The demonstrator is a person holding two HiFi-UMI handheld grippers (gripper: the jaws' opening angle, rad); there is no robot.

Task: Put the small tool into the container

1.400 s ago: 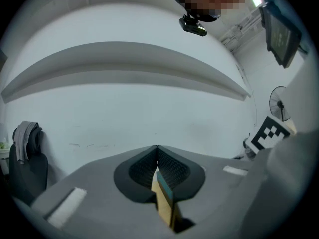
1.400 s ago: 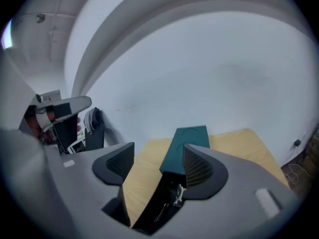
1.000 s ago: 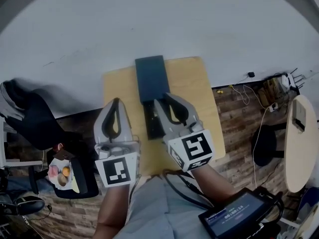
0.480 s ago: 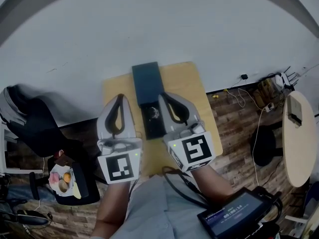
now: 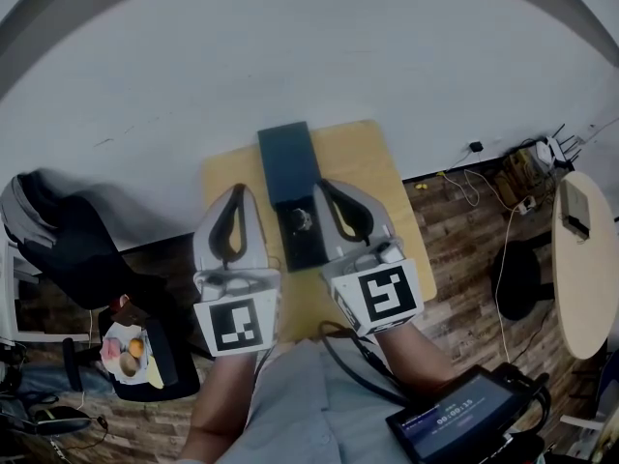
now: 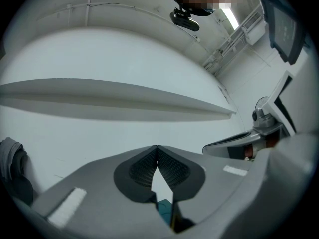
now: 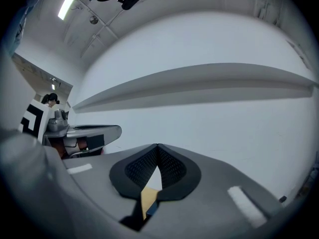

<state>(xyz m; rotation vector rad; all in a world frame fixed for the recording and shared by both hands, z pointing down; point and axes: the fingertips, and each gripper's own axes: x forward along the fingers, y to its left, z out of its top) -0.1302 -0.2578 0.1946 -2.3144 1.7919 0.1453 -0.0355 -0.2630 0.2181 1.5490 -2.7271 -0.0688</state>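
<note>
A dark teal container (image 5: 290, 167) lies open on a small wooden table (image 5: 363, 167), its dark inner tray (image 5: 308, 247) towards me. A small shiny tool (image 5: 302, 218) rests inside that tray. My left gripper (image 5: 235, 191) hovers just left of the container, shut with nothing between its pads; its own view shows the tips (image 6: 157, 148) meeting. On the container's right side my right gripper (image 5: 325, 186) is also shut and empty, with its tips (image 7: 158, 146) touching in the right gripper view. Both gripper views look out at a white wall.
A black chair (image 5: 68, 249) stands at the left, with a small tray of round items (image 5: 131, 351) below it. A tablet (image 5: 459, 419) sits at lower right. A black stool (image 5: 517, 278), cables (image 5: 484, 177) and a round table (image 5: 580, 269) are at the right.
The right gripper drew back from over the container to its right side and its jaws closed. The small tool now shows lying in the tray. The left gripper barely moved.
</note>
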